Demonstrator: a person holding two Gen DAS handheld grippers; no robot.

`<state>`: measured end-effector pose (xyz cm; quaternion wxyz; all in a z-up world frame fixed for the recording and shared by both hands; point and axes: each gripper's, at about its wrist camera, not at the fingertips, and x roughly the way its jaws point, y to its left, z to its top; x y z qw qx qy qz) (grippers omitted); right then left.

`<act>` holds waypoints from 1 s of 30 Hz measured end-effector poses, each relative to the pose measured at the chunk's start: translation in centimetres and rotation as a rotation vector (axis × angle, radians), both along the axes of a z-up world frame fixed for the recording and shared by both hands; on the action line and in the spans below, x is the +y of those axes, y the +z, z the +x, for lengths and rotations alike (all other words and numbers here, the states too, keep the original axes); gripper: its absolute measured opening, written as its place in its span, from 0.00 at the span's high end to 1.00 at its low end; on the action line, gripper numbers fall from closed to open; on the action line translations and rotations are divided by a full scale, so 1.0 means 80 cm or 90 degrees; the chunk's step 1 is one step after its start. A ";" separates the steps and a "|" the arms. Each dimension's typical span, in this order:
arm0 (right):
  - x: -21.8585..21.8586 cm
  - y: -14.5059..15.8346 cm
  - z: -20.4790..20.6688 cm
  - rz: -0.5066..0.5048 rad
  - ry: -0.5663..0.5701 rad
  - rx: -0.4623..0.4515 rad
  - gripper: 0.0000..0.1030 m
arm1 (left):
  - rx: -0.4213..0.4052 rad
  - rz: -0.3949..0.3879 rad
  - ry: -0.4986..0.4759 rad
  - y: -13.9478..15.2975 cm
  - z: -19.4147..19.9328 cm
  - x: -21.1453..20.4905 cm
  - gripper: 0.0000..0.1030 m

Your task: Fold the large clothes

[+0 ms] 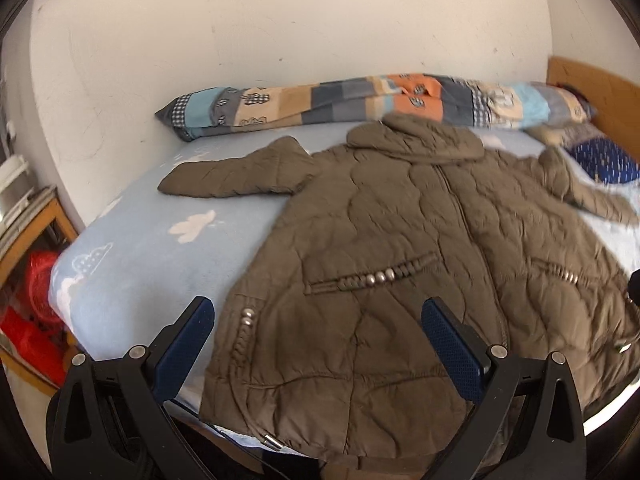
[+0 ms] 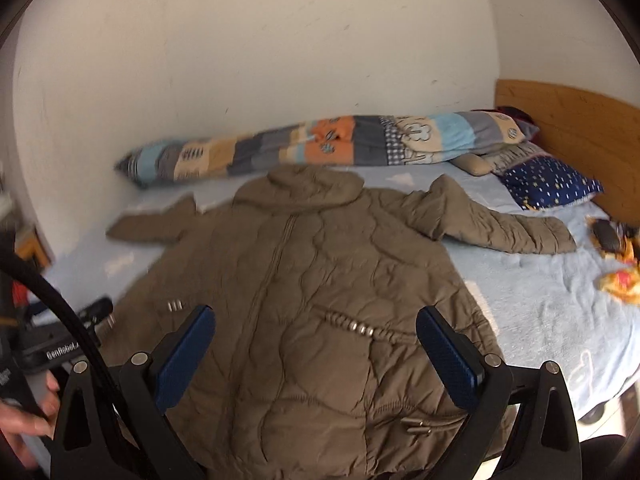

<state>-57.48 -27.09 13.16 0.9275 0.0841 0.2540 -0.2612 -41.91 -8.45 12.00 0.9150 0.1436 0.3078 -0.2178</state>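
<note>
One quilted olive coat lies spread front-up across the blue bed sheet, filling the centre of both views, hem toward you and overhanging the near bed edge. Both sleeves are out: one at centre left, one at centre right. Your left gripper is wide open, holding nothing, above the hem. Your right gripper is likewise wide open and empty. One patchwork bolster lines the wall; one dotted navy pillow sits upper right. Bare sheet remains beside both sleeves.
</note>
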 end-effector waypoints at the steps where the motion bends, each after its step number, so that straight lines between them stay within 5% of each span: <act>1: 0.002 -0.006 0.004 -0.004 0.010 0.014 0.01 | 0.005 0.000 -0.005 -0.003 0.000 -0.002 0.00; 11: -0.020 -0.042 0.027 0.040 0.004 0.058 0.01 | 0.041 0.020 0.002 -0.028 0.019 -0.008 0.00; 30: -0.026 -0.052 0.034 0.061 0.008 0.069 0.01 | 0.053 0.026 0.010 -0.036 0.024 -0.010 0.00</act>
